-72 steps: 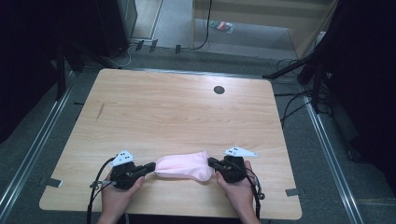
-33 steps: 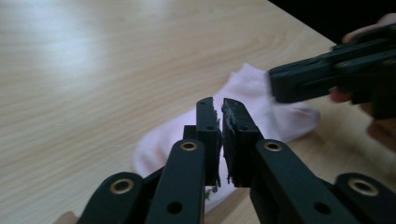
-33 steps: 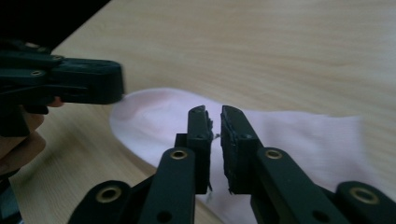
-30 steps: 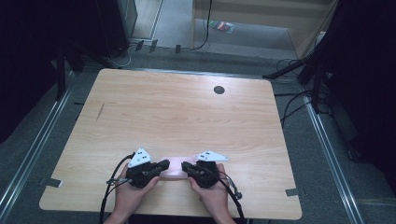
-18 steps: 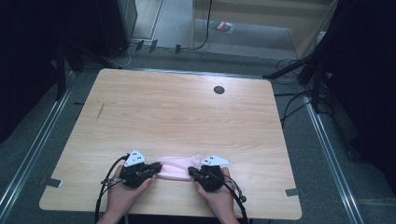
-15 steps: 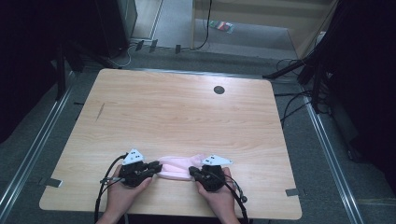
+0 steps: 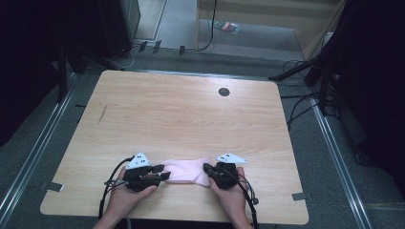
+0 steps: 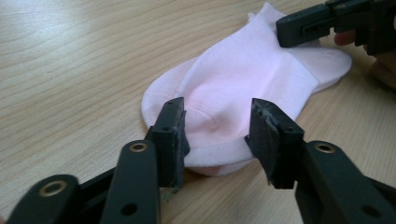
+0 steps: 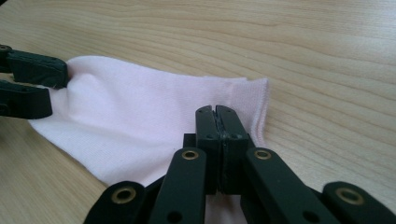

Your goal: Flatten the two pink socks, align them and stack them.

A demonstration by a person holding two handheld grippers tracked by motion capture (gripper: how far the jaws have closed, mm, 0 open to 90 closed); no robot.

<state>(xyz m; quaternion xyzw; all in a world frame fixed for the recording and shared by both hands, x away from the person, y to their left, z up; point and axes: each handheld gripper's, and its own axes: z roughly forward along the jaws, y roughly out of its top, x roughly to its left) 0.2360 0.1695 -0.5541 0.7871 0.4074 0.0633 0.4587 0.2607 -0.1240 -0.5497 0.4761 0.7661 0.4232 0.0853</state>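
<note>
Sock count: I can only be sure of one pink sock (image 7: 185, 170), lying flat near the front edge of the table (image 7: 181, 114) between two grippers. In the left gripper view it looks layered at the toe, so it could be folded over or doubled, can't tell which. Two hands, one on each gripper, and a grey three-cornered plate on top of each.

Left gripper (image 8: 217, 135) has its jaws apart, and they've just been opening. The toe end of the sock sits between the pads, but they aren't pressing on it. Right gripper (image 9: 217, 122) has its jaws squeezed together, pinching the cuff end of the sock (image 9: 140, 126).

Table is light wood grain with one dark round hole (image 7: 224, 91) toward the far side. It stands on a grey floor with cables running around it, metal rails along both sides, and dark gear at the left and right. The room is pretty dim.

The high view gives the layout, with both hands coming in from the bottom and the sock stretched sideways between them. The left gripper view shows the gap between the pads and the sock (image 8: 243, 88), plus the other gripper clamped at the far end. The right gripper view shows the ribbed cuff edge and the left gripper's jaws at the far end.
</note>
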